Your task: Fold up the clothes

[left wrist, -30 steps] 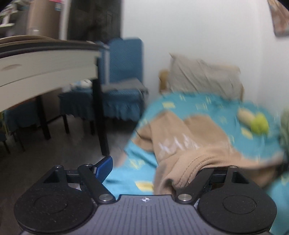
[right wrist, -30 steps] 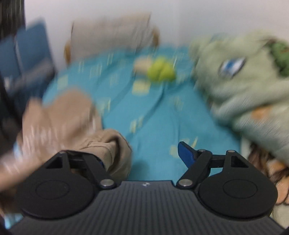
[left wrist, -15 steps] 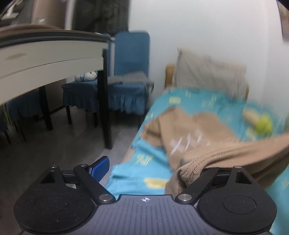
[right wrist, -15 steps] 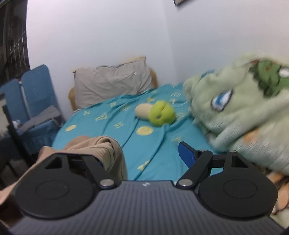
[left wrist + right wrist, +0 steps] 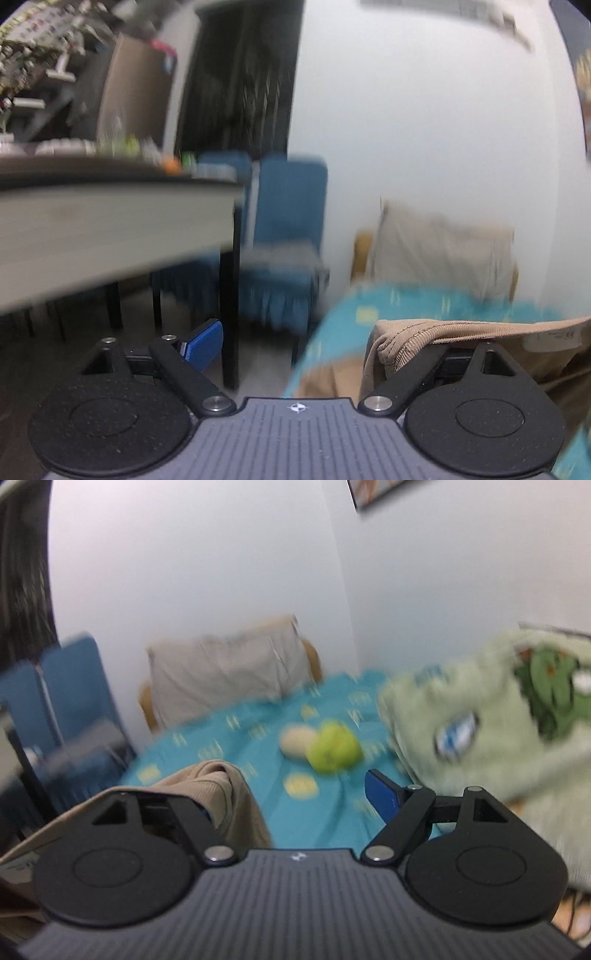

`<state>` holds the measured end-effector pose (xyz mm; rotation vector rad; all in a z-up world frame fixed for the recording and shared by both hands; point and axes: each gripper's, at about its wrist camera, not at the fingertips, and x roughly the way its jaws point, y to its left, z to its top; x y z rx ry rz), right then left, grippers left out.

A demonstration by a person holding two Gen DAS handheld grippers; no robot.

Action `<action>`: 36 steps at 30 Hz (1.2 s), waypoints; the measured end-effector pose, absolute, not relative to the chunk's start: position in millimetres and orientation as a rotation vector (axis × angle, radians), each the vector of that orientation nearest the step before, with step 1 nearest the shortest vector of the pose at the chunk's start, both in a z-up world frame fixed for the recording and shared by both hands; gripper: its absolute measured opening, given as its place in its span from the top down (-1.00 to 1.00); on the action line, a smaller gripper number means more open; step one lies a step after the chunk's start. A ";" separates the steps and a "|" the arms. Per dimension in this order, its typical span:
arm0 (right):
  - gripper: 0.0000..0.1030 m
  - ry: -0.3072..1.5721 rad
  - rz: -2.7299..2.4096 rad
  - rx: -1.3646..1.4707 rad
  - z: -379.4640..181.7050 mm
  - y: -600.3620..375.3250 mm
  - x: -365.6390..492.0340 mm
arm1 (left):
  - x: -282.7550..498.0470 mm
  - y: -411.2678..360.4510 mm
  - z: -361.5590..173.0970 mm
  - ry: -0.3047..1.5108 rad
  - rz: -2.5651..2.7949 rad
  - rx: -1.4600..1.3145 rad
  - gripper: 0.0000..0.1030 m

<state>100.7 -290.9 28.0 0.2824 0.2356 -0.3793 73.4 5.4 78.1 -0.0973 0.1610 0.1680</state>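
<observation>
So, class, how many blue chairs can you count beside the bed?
2: one chair next to the bed, the other chair behind it, mostly hidden by the table. More may be hidden.

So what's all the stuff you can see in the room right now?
Garment: one, tan, draped over one finger of each gripper, above the bed.
Bed sheet: one, teal with yellow patches, on the bed.
Pillow: one, beige-grey, at the head of the bed.
Plush toy: one, lime green and cream, mid-bed.
Blanket: one, pale green with cartoon print, on the bed's right side.
Chairs: two, blue, beside the table.
Table: one, dark top, at left, cluttered.
Left gripper: black, blue pads, jaws wide.
Right gripper: same, jaws wide.
</observation>
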 end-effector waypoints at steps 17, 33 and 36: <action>-0.57 -0.174 -0.202 0.227 344.7 -287.3 -57.3 | -69.4 -3.6 420.0 -0.234 0.131 -0.115 -0.78; -0.67 0.037 -0.267 0.121 247.7 -336.4 124.8 | 194.5 -14.2 287.2 0.096 0.069 -0.117 -0.86; -0.67 0.103 -0.267 0.132 192.5 -350.8 191.8 | 265.5 -19.5 223.2 0.167 0.065 -0.108 -0.86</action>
